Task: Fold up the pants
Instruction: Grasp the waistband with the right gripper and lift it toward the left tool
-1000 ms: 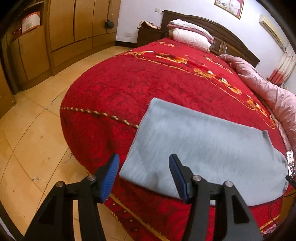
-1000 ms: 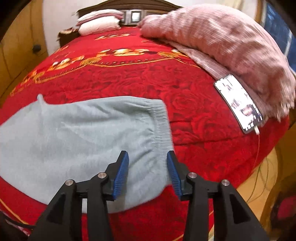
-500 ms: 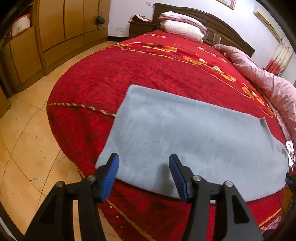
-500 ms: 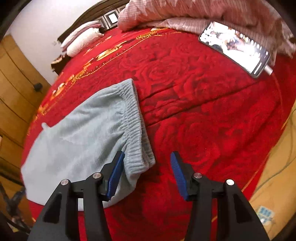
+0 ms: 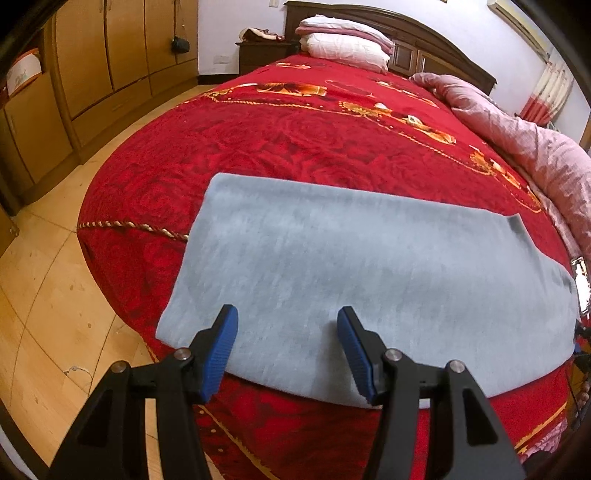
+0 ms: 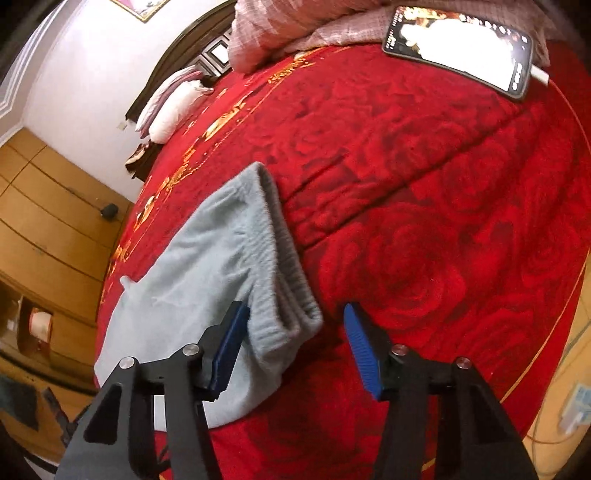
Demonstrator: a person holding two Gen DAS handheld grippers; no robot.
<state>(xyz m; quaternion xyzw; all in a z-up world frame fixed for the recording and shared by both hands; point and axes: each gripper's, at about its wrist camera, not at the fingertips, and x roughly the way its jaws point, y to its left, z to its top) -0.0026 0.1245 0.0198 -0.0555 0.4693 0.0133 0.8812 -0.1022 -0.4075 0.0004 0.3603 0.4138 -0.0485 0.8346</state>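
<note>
The left gripper [image 5: 287, 345] is spread wide with nothing between its blue pads [image 5: 218, 356], poised over the near edge of the pants [image 5: 354, 280]. The pants lie flat on the red bedspread [image 5: 295, 140], a long pale grey-blue strip running from just ahead of this gripper away to its right; the leg-end corner sits just left of the left pad. Beyond, pillows [image 5: 343, 44] rest at the headboard, and a pink quilt [image 5: 535, 147] is heaped far right. A wooden wardrobe [image 5: 110, 55] stands to the left across the tiled floor.

The right gripper [image 6: 291, 349] is also spread, holding nothing. The ribbed waistband [image 6: 284, 266] of the pants [image 6: 192, 295] ends right between its fingers, its corner nearer the left pad [image 6: 231, 349]; whether the pad touches the cloth I cannot tell. The right pad stands over bare bedspread [image 6: 443, 221]. A lit phone [image 6: 461, 48] lies far ahead to the right, against the quilt [image 6: 295, 26].
</note>
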